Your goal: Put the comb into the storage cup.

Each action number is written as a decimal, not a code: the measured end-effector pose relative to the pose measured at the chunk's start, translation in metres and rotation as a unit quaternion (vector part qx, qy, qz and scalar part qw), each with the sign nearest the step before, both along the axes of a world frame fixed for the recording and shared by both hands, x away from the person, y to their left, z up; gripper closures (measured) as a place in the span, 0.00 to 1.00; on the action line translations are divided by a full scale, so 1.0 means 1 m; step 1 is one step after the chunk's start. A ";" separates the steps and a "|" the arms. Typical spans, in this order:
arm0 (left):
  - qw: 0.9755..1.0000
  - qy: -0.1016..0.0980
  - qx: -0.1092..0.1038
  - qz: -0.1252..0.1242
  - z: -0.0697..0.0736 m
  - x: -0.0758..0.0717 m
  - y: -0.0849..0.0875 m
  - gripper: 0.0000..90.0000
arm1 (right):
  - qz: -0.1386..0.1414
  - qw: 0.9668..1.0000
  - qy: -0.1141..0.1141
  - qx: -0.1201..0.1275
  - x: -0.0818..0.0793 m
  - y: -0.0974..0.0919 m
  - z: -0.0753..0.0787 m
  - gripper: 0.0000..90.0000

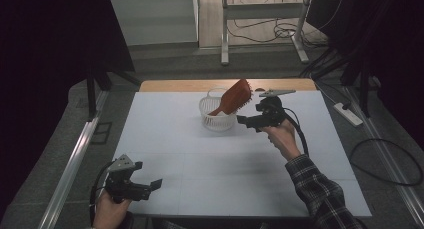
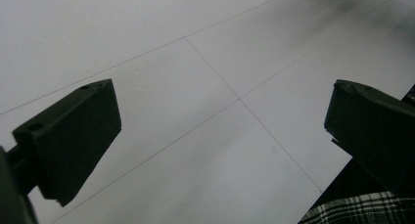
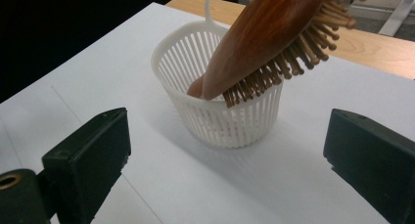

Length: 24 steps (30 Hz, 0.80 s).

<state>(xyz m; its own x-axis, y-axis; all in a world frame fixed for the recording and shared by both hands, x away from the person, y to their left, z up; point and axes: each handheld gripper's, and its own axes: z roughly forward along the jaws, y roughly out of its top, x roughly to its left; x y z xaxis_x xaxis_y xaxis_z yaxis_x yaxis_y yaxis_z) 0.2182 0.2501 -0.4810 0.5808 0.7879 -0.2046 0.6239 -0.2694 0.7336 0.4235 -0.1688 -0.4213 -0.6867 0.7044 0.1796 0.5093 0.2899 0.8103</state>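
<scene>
Black grippers with grey plates; plaid sleeve (image 1: pixel 320 189)

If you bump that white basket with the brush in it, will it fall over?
Probably, yes. The basket looks thin and light, and the wooden hairbrush leans far out over its rim, so it seems top-heavy. A push might also just slide it across the smooth table.

No text, label, brand, number or sign readable anywhere.
</scene>
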 end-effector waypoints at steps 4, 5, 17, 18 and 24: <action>1.000 0.000 0.000 -0.001 0.000 0.000 0.000 0.00 | 0.000 1.000 0.000 0.000 -0.002 -0.003 -0.001 0.04; 1.000 0.000 0.000 -0.001 0.000 0.000 0.000 0.00 | -0.001 1.000 -0.001 0.001 -0.002 -0.004 -0.001 0.04; 1.000 0.002 -0.005 -0.002 0.000 0.000 0.002 0.00 | 0.003 1.000 -0.001 -0.016 -0.009 -0.006 -0.004 0.03; 1.000 0.002 -0.006 -0.003 0.000 0.000 0.002 0.00 | 0.006 1.000 0.000 -0.019 -0.010 -0.006 -0.005 0.03; 1.000 0.003 -0.007 -0.003 0.000 0.000 0.002 0.00 | 0.008 1.000 0.001 -0.028 -0.014 -0.008 -0.006 0.01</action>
<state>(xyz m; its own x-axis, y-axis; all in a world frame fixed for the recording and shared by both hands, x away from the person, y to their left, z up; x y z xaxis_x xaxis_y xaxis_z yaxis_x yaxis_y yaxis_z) 0.2179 0.2522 -0.4811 0.5847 0.7811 -0.2192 0.6259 -0.2624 0.7344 0.4096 -0.1766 -0.4274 -0.6978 0.7019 0.1425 0.5064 0.3428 0.7912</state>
